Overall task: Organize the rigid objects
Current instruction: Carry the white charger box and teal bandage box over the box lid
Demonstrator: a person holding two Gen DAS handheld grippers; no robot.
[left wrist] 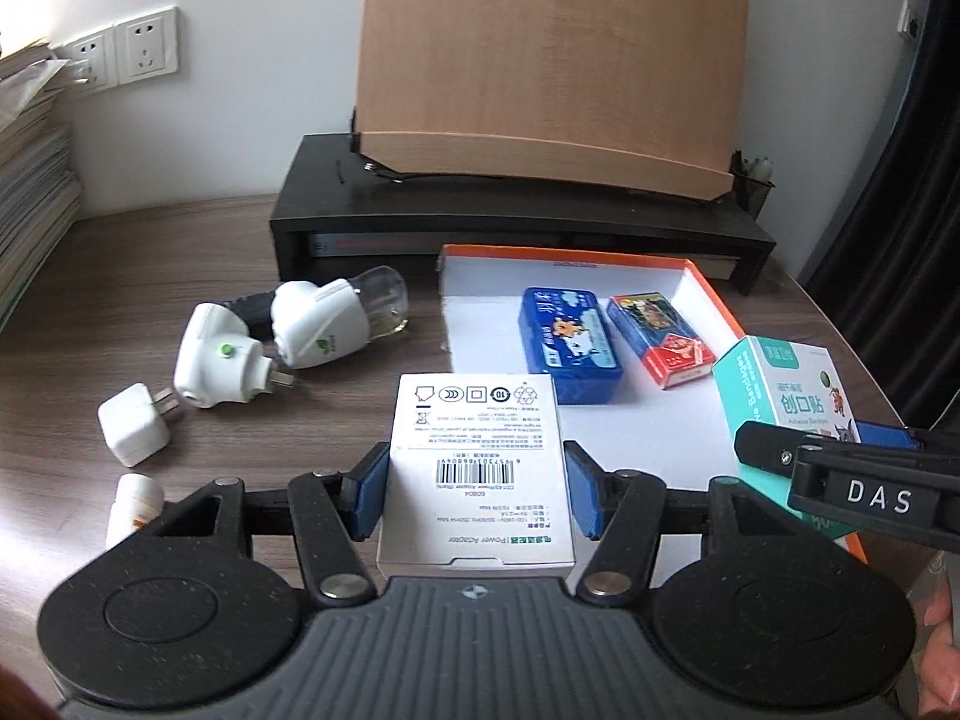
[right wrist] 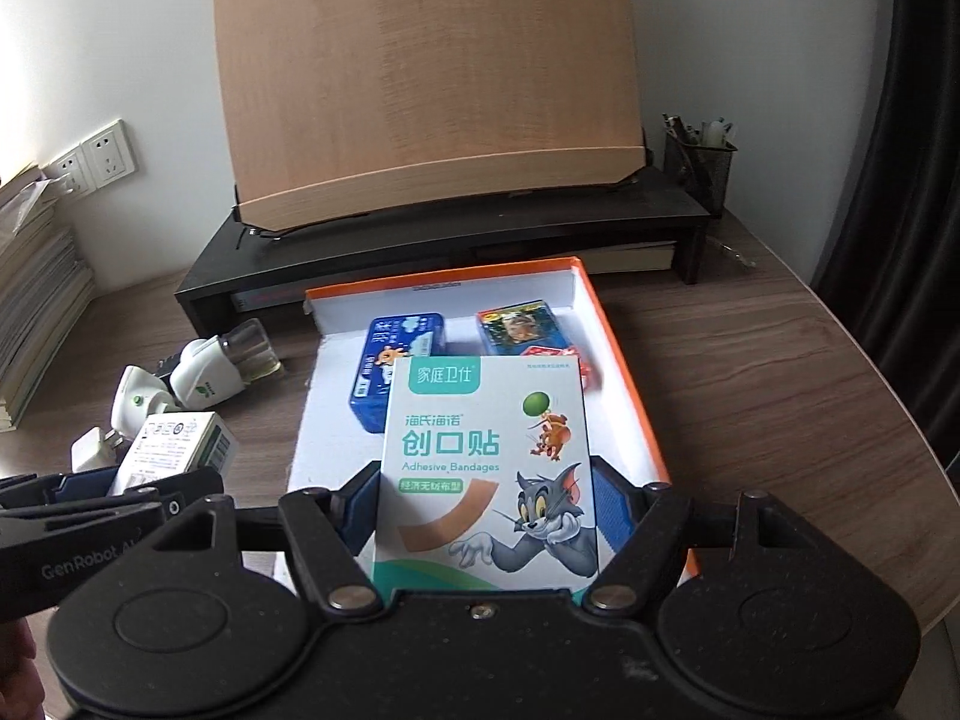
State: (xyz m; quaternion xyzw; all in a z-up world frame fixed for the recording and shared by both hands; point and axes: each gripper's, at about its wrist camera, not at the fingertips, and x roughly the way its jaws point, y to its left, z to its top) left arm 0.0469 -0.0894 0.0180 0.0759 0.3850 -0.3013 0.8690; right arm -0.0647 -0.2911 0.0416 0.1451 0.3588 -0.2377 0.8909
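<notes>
Right now both hands are mid-carry: the left claw (left wrist: 474, 495) pinches a white power adapter box (left wrist: 477, 468) by its two sides, blue pads pressed flat against the card, and the right claw (right wrist: 489, 510) pinches a box of adhesive bandages (right wrist: 489, 468) the same way. Both boxes are lifted clear of the bench (right wrist: 780, 372), with the adapter box over the bare wood just left of the tray and the bandage box already over the tray's near half. The step in hand looks like delivery into the shallow white tray with the orange rim (right wrist: 624, 372). Two things lie in it already, side by side toward its far end: one blue tin (right wrist: 399, 372) and one pack of playing cards (right wrist: 528, 330). The next move calls for lowering each box onto the free white floor nearer the camera, flat and clear of the tin and the cards, and only then spreading the pads; the two claws are close together, so one should probably go first. Left on the bench to sort are two white plug-in vaporisers (left wrist: 270, 342), one of them with a clear bottle, one small white charger cube (left wrist: 133, 425), and one small white bottle (left wrist: 135, 501) at the near edge, half hidden behind the left claw.
</notes>
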